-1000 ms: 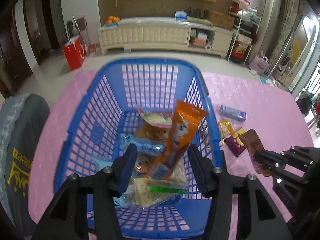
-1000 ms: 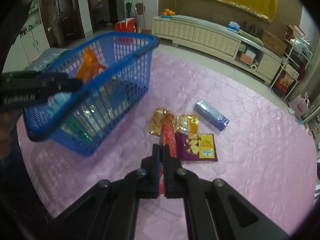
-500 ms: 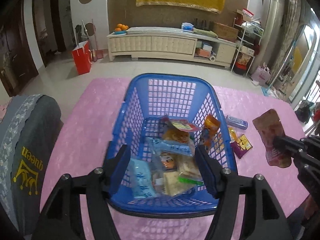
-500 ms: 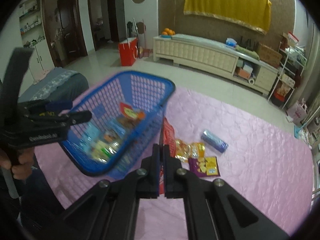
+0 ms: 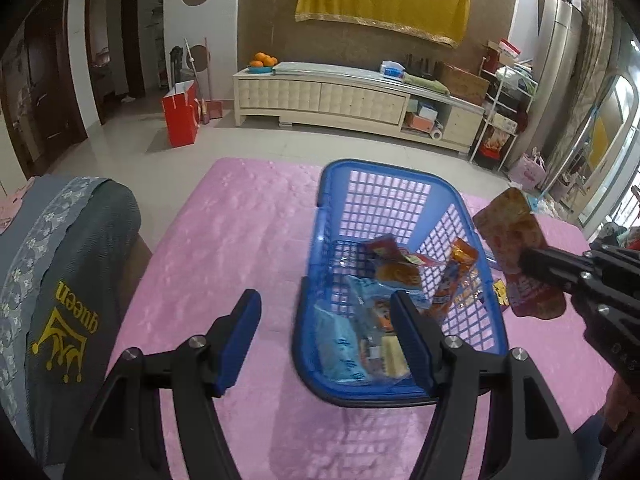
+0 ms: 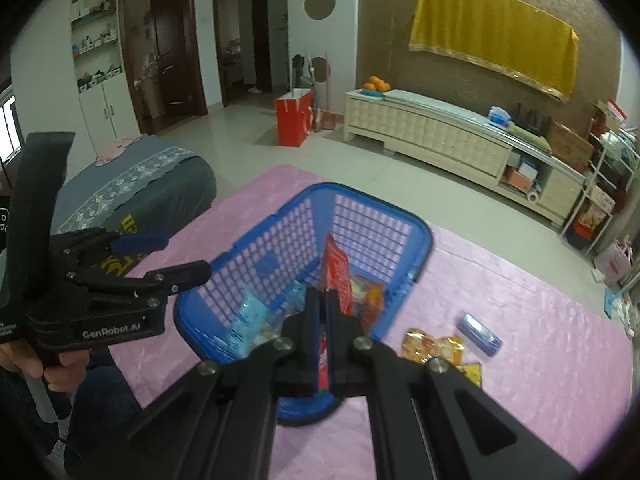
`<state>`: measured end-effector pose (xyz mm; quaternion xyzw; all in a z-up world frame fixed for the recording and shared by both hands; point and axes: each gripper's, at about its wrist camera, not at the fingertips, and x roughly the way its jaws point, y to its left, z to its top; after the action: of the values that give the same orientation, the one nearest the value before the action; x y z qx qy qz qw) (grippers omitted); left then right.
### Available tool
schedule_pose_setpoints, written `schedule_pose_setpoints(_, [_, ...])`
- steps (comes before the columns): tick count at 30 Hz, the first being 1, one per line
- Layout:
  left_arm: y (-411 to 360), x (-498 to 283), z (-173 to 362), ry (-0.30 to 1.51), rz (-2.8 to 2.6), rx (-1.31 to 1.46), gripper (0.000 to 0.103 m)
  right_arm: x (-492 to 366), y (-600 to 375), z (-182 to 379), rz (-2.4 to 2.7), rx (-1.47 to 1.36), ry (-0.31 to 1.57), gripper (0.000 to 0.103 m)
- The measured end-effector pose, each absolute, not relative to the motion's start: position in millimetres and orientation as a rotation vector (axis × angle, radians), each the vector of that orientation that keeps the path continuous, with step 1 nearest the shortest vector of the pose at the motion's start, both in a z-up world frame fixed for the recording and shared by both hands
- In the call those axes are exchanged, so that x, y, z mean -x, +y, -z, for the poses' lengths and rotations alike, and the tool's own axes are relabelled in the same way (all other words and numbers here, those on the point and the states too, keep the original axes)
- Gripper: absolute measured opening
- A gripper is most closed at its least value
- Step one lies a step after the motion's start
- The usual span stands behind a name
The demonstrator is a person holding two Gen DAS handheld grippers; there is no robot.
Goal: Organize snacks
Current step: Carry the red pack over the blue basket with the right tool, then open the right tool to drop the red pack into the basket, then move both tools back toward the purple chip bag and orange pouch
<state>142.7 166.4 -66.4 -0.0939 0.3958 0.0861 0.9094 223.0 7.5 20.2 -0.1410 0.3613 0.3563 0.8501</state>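
A blue mesh basket (image 5: 400, 172) stands on the pink cloth (image 5: 224, 248) with several snack packets in it, among them an upright orange packet (image 5: 456, 276). My left gripper (image 5: 326, 336) is open and empty, hovering over the basket's near left corner. My right gripper (image 5: 560, 276) is shut on a red snack packet (image 5: 512, 248), held in the air by the basket's right side. In the right wrist view the red packet (image 6: 334, 268) stands edge-on in the right gripper (image 6: 323, 304) above the basket (image 6: 420, 232). The left gripper (image 6: 176, 254) shows at the left.
Yellow snack packets (image 6: 432, 348) and a blue-purple tube (image 6: 480, 330) lie on the cloth right of the basket. A grey cushion marked "queen" (image 5: 60, 280) sits at the cloth's left edge. A hand (image 6: 60, 368) holds the left gripper's handle.
The left gripper opened wider, dropped the orange packet into the basket and pulled back to the left. The right gripper lifted the red packet off the cloth and carried it up to the basket.
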Motion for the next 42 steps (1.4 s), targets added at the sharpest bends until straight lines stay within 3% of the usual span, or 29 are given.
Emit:
schedule_pose_setpoints(29, [207,-149,89,0.838,-0.191,0.222,0.064,-268,80,35,-0.773,0.390,0.943,0.008])
schedule_pose_setpoints(32, [203,-144,88,0.841,-0.190,0.211,0.064,-265,72,31,-0.756,0.384,0.947,0.019])
schedule_pose_setpoints(34, [199,-141,86,0.840,-0.187,0.206,0.064,-262,64,27,-0.770,0.362,0.942,0.036])
schedule_pose_setpoints(36, [194,-136,82,0.834,-0.185,0.203,0.064,-257,57,18,-0.747,0.357,0.915,0.062])
schedule_pose_setpoints(42, [178,-122,65,0.812,-0.165,0.180,0.064,-242,31,-8,-0.718,0.326,0.861,0.070])
